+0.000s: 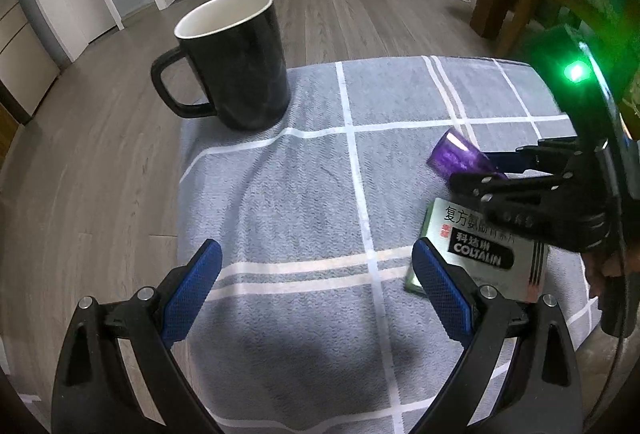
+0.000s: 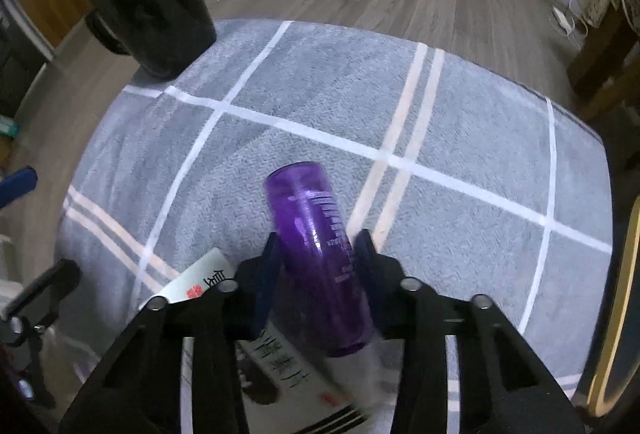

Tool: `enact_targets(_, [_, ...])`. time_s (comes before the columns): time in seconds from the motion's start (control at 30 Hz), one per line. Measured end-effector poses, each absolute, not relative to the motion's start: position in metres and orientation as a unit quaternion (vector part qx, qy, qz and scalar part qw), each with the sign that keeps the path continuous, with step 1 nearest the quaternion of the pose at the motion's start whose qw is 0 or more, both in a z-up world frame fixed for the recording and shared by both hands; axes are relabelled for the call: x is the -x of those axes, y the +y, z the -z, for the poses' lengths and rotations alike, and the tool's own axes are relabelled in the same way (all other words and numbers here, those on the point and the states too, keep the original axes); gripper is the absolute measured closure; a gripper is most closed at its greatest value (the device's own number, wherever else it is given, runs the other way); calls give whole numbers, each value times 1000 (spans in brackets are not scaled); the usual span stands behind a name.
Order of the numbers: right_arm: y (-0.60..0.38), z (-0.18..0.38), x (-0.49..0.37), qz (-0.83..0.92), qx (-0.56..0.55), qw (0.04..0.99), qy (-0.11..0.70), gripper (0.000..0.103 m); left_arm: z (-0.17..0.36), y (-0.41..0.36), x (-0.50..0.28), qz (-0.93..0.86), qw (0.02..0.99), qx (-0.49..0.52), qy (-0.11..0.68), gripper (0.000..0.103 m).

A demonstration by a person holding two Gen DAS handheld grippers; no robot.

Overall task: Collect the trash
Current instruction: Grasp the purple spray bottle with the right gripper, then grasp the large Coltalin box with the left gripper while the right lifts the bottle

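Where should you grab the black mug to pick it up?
Best guess: the handle. The mug stands upright at the towel's far left corner, and its handle loop sticks out to the left over the edge, so nothing blocks it. The open left tool could come from that side and pinch the loop's upright bar. The mug's body looks too wide to squeeze.

Each hand-held gripper (image 1: 316, 294) has black angular arms, silver screws and blue textured pads (image 1: 192, 290).

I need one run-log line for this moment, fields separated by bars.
right gripper: shut on purple bottle | left gripper: open, empty | medicine box: on towel | black mug: upright
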State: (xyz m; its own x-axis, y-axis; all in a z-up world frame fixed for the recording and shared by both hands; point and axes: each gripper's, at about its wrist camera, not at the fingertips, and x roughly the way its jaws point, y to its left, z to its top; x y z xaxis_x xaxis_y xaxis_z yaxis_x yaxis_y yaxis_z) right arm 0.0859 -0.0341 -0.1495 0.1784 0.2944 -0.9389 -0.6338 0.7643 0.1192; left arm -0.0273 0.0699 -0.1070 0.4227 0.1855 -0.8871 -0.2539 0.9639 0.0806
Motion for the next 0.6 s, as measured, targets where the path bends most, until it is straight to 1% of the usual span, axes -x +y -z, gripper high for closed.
enact_targets(0.17, [-56,116,-91,-288,140,776,543,68,104,59,22,-120,845,33,520,9])
enact_targets(0.37, [-97,53,-93,-277,118,803,514,70,99,31,20,-112,848,80,512,9])
enact_targets(0.47, [-119,30,-90,-274,113,812,503,70,97,9,18,-132,848,87,507,6])
enact_targets(0.6, [-152,18,-78,-263,123,820,493,70,102,-14,15,-155,844,92,505,6])
